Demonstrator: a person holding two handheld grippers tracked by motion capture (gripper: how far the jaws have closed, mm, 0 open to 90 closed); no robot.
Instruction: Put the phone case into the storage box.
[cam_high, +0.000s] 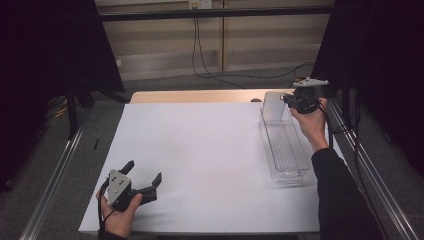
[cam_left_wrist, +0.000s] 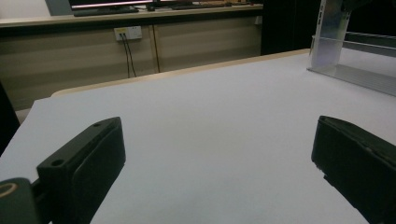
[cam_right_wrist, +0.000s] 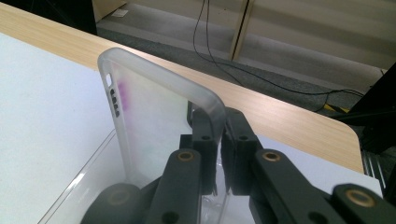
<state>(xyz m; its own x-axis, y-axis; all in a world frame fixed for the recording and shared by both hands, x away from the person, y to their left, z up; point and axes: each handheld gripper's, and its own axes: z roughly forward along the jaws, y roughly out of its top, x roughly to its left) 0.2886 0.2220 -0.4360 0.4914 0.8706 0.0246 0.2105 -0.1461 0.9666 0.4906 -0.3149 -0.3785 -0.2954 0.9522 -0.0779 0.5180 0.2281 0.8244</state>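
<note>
i count 1 clear phone case (cam_right_wrist: 154, 121), 1 clear tray (cam_high: 285, 145), 1 white mat (cam_high: 200, 160), 1 table (cam_high: 200, 96), 2 grippers: left (cam_high: 145, 181), right (cam_high: 289, 100).

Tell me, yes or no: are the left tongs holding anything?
No, the left tongs stand open over the bare white table.

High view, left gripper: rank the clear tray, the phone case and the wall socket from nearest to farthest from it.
From the left gripper, at the table's near left:
1. Clear tray, lying along the right side of the table.
2. Phone case, upright at the tray's far end, clamped by the right gripper.
3. Wall socket, on the far wall beyond the table.
</note>
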